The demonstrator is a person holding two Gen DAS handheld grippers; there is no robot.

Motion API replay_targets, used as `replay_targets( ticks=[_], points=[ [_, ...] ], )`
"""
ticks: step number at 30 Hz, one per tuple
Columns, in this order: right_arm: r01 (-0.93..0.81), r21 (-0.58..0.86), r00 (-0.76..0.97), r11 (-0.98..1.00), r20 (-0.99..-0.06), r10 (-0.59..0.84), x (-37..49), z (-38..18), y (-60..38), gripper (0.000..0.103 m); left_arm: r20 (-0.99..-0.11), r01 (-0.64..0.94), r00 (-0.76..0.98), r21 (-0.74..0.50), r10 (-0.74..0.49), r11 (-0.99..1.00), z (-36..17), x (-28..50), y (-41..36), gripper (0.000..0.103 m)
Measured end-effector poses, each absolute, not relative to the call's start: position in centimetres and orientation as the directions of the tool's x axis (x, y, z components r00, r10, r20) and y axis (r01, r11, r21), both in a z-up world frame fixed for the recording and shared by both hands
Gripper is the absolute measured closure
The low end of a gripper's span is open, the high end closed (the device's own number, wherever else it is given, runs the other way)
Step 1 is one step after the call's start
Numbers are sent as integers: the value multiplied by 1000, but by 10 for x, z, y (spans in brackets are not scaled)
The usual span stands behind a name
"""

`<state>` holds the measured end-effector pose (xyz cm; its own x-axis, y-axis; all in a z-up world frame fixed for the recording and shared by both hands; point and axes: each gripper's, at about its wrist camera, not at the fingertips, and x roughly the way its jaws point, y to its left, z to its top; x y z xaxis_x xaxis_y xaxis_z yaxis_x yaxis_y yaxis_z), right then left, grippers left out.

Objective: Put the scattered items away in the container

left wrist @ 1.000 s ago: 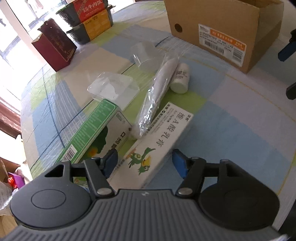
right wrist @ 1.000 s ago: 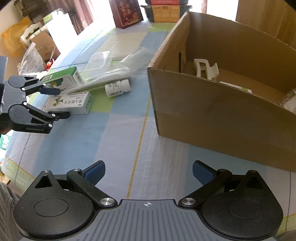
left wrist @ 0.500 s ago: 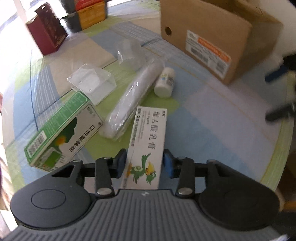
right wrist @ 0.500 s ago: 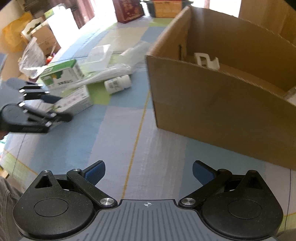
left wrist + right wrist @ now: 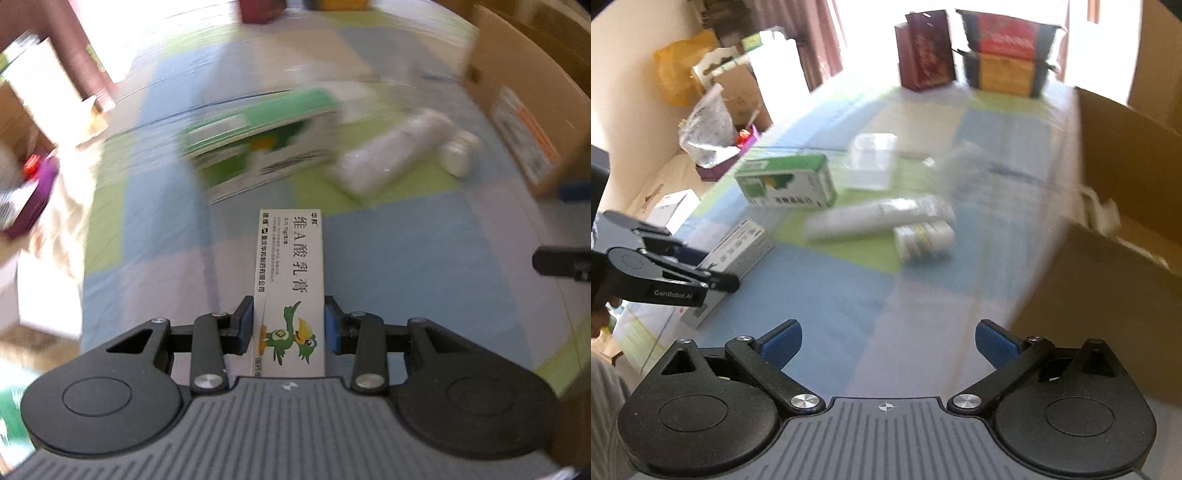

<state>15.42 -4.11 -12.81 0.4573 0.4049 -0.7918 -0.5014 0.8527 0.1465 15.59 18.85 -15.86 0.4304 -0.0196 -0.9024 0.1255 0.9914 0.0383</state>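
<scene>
Already the left gripper point(image 5: 289, 328) pinched the white ointment box point(image 5: 291, 284) near the table's left edge — carrying it right to the cardboard box point(image 5: 1108, 236) came next; the right gripper point(image 5: 888, 341) hung spread, empty.

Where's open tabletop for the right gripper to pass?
Bare cloth lies between the right gripper, the cardboard box and the small white bottle. Beyond that it is crowded: the wrapped tube, the green box and the clear tray cluster together.
</scene>
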Motion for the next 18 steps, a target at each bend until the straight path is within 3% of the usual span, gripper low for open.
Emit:
replay_targets(
  ticks=[4,10,11,12,18],
  points=[
    [-506,64,530,860,-764,369,163,-137,-17,0,-896,-12,443,-38,-29,999,-159,150,205,70],
    [-409,-66,651,910,-720,241,178,-149,0,0,-884,-10,467,-3,2,1000,-158,149,197,69],
    [-385,-88,669,919,-712,212,179,-150,3,6,-884,-12,468,-3,3,1000,-157,149,197,69],
    [-368,-113,682,923,-708,185,179,-152,7,21,-884,-17,468,-6,2,1000,-157,149,197,69],
    [-258,-78,717,963,-684,137,188,-159,8,24,-877,-13,480,-6,1,1000,-158,151,196,68]
  ],
)
